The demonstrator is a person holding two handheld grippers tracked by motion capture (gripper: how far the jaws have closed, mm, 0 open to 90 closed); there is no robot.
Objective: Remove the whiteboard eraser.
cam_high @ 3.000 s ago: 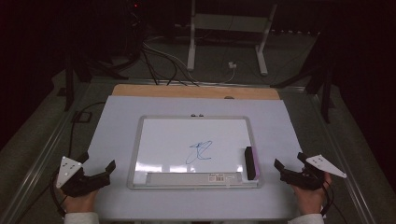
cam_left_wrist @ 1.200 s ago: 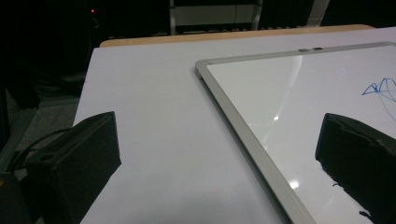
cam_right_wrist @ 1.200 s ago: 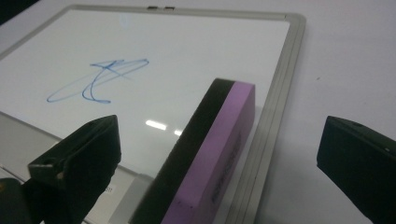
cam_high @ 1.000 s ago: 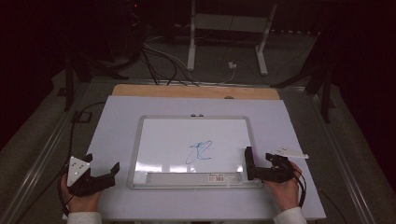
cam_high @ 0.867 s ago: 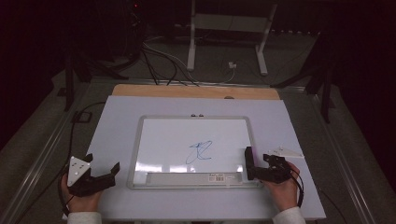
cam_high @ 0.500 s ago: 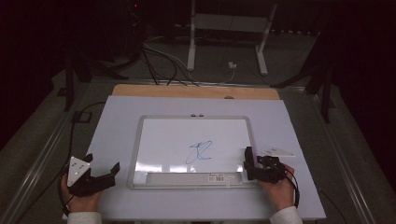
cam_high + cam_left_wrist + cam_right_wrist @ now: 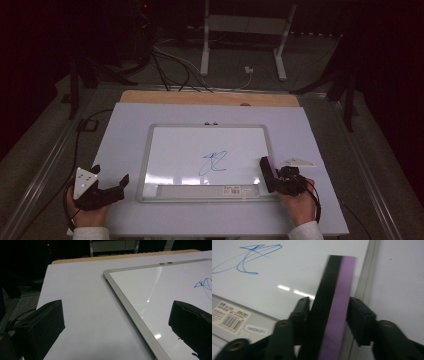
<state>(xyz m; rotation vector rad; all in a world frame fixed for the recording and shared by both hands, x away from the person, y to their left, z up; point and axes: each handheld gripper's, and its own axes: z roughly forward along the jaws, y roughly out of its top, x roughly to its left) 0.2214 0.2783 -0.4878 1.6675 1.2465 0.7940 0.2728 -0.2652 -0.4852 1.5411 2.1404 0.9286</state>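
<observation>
The eraser (image 7: pixel 334 307), black felt on one side and purple on the other, stands on edge at the whiteboard's (image 7: pixel 207 197) right rim, around 4 o'clock from the blue scribble (image 7: pixel 214 162). The right gripper (image 7: pixel 280 179) has it clamped between its pads, one on the black face and one on the purple; the jaws have just been closing in on it. Three seconds ago that hand sat well off to the right of the board with wide open jaws, and the eraser stood by itself at the rim, so the big change is the hand sliding in toward 9 o'clock and grabbing it. Hard to say whether the eraser has lifted off the board yet, the close view is a bit blurry.

The left gripper (image 7: pixel 107 187) is parked at about 8 o'clock from the board, jaws wide apart with nothing between them, same spot as before.

The board's bottom tray (image 7: pixel 197 191) looks bare apart from a barcode sticker (image 7: pixel 230 317)
</observation>
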